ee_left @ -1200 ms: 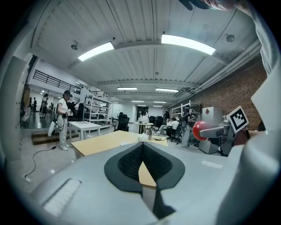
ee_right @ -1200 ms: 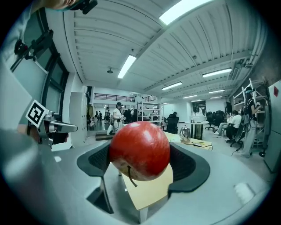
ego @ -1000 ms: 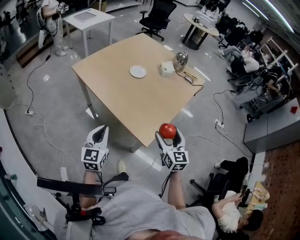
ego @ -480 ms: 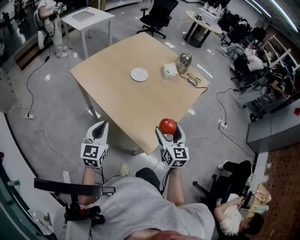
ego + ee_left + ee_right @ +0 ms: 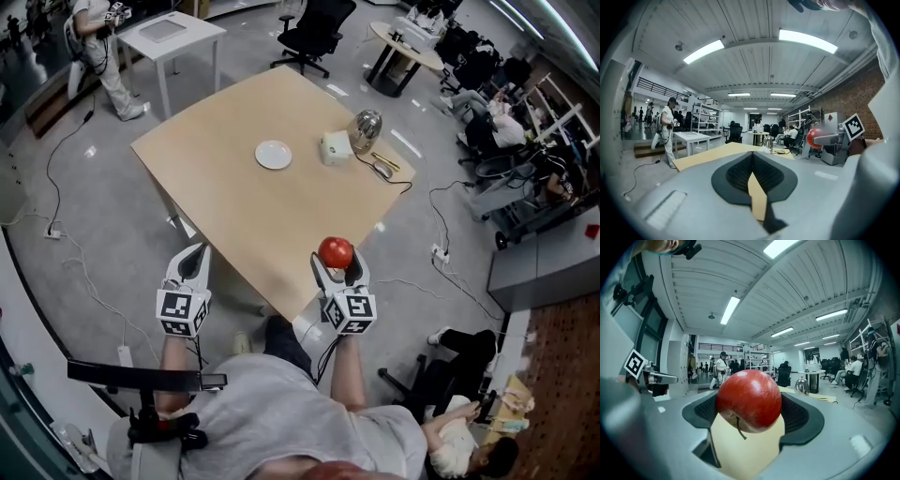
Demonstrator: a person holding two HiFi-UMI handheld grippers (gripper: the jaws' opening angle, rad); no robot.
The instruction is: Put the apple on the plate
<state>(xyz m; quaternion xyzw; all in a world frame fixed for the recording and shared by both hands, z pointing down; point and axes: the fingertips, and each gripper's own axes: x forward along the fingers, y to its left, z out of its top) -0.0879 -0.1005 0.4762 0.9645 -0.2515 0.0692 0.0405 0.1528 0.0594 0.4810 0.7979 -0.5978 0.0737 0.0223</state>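
"Where are the grippers?"
"Both are held out level by the table's near corner. Left gripper: jaws pressed together. Right gripper: pinching the apple."
"The plate?"
"At 11 o'clock, well apart, with bare tabletop between."

Left tool closed, empty; right tool grips the apple

Left tool, jaws together, empty

The head view looks steeply down from above the person onto the surface ahead. Each gripper view looks low and level along its fingers toward that surface. The left one also catches the right gripper with its apple.
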